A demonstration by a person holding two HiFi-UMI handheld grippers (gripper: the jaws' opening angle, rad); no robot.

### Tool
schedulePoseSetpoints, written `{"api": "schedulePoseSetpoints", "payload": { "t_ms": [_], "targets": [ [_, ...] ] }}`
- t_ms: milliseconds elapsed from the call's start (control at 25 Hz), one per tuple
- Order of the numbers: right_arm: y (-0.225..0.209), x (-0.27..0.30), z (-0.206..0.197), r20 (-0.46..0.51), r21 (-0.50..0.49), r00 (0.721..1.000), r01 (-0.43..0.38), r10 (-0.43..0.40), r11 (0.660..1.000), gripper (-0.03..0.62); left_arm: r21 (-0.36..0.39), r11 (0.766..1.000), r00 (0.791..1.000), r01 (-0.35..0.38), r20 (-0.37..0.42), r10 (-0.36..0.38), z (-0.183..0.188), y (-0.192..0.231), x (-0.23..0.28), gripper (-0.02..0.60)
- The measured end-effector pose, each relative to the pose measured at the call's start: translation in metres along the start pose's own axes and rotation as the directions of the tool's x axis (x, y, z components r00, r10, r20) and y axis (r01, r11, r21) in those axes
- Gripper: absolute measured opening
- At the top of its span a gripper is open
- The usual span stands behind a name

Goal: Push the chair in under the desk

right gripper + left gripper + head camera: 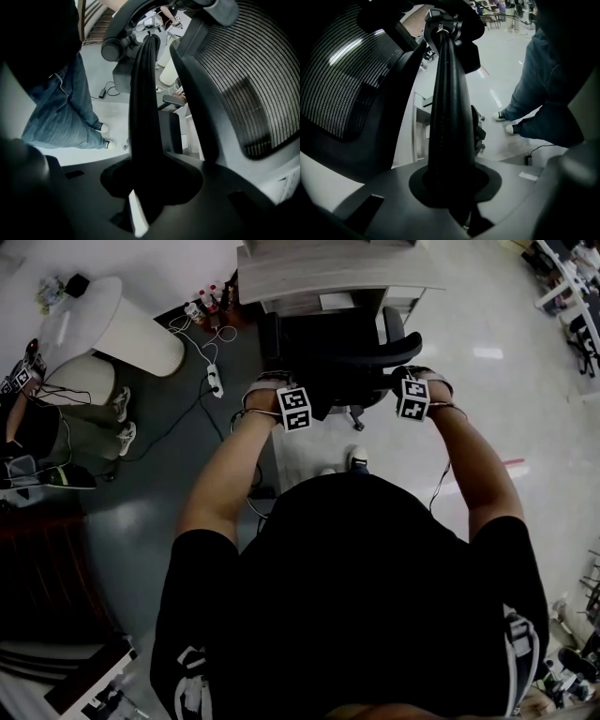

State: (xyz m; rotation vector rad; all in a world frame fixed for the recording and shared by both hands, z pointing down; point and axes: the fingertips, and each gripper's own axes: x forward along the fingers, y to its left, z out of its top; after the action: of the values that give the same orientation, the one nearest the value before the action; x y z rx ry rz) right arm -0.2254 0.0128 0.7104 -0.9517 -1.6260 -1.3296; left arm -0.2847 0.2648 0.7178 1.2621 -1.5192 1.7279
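Grey glossy floor (525, 390); chair (328, 352) at desk (319, 273); left gripper (444, 35), right gripper (150, 44) seemingly pressed together.

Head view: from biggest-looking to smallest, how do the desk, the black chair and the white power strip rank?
1. desk and black chair: look about alike, so tied.
2. white power strip: clearly smallest.
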Motion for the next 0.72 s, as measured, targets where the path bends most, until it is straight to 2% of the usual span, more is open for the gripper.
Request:
{"api": "schedulePoseSetpoints", "payload": {
  "t_ms": [720],
  "targets": [
    [-0.043,0.015,-0.017,0.013,-0.031,1.0,-0.008,0.008,0.999,0.118,-0.044,0.999,0.999,0.028,-0.015,-0.029,0.008,0.032,0.021,0.06]
  ]
}}
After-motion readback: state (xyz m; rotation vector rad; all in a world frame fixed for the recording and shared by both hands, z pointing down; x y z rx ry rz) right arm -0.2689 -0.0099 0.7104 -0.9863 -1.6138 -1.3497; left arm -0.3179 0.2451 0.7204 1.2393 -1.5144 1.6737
